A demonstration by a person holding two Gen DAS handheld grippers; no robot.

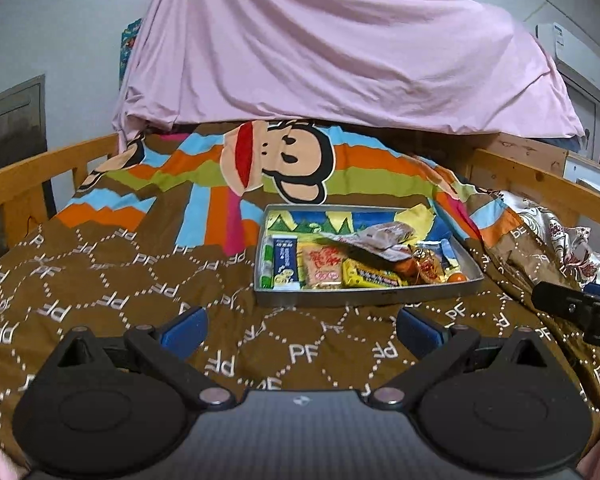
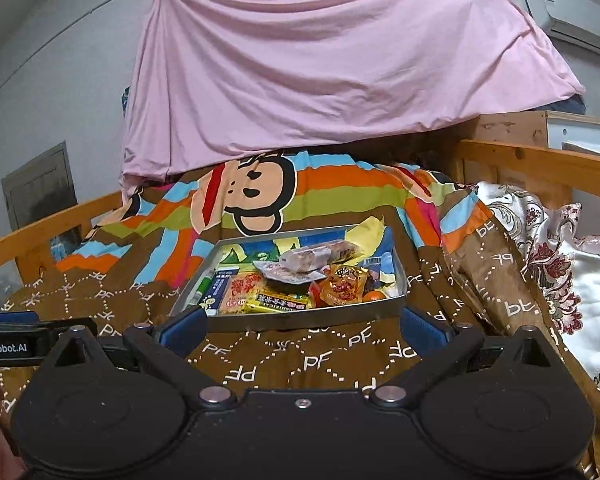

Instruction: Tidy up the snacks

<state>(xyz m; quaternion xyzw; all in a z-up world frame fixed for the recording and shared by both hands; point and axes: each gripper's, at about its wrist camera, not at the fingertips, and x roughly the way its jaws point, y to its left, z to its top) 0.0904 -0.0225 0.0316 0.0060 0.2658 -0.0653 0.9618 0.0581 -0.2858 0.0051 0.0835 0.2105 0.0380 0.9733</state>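
A grey metal tray (image 1: 364, 295) (image 2: 300, 317) lies on the brown quilt, full of snacks: a blue-and-white box (image 1: 285, 258) (image 2: 217, 289), an orange packet (image 1: 323, 267) (image 2: 242, 289), a yellow bar (image 1: 370, 275) (image 2: 278, 302), a clear-wrapped pastry (image 1: 384, 234) (image 2: 320, 256), a gold-and-red packet (image 1: 430, 266) (image 2: 342, 285) and a small orange (image 1: 457, 278) (image 2: 375, 295). My left gripper (image 1: 300, 326) is open and empty, a little short of the tray. My right gripper (image 2: 302, 326) is open and empty, its blue fingertips level with the tray's near wall.
The tray rests on a bed with a brown "PF" quilt (image 1: 100, 288) (image 2: 320, 360) and a monkey print (image 1: 284, 160). Wooden rails (image 1: 28, 176) (image 2: 540, 164) run along both sides. A pink sheet (image 1: 340, 48) hangs behind. A floral pillow (image 2: 560, 240) lies at right.
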